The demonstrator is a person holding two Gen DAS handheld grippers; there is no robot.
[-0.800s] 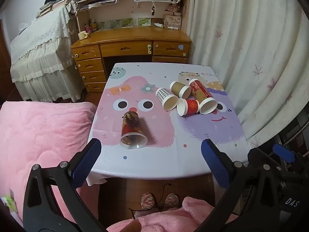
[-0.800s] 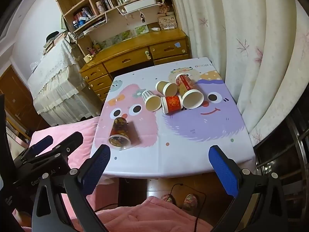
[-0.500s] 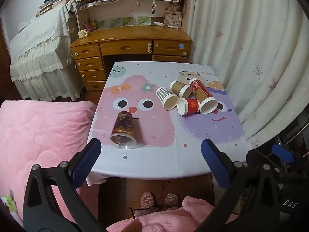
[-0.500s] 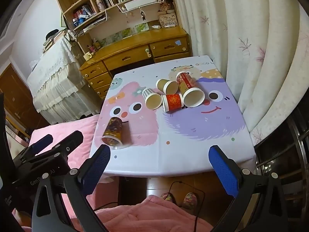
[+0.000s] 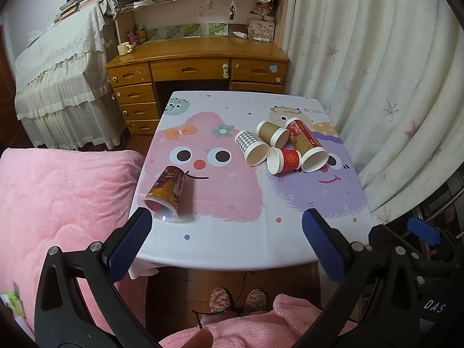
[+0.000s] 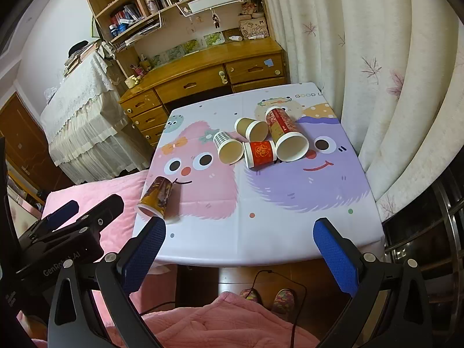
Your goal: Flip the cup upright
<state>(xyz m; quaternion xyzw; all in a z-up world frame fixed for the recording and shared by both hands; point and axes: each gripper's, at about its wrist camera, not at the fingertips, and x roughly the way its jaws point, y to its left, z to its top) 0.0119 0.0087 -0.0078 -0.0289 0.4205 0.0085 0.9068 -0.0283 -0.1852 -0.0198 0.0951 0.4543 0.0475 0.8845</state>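
A dark red-and-gold cup (image 5: 166,192) lies on its side near the table's left front edge, mouth toward me; it also shows in the right wrist view (image 6: 156,197). Four more cups lie on their sides in a cluster: a checked cup (image 5: 251,151), a brown cup (image 5: 272,133), a small red cup (image 5: 284,160) and a tall red patterned cup (image 5: 306,144). My left gripper (image 5: 224,240) is open and empty, held short of the table's front edge. My right gripper (image 6: 239,246) is open and empty, also before the front edge.
The table (image 5: 232,240) wears a cartoon-face cloth. A pink blanket (image 5: 58,203) lies at the left, a curtain (image 5: 391,87) hangs at the right, a wooden desk (image 5: 197,63) stands behind. My slippered feet (image 5: 236,300) are under the table.
The dark red-and-gold cup has rolled leftward toward the table's left edge and swung its mouth to the left. Both grippers stay open and have barely moved.
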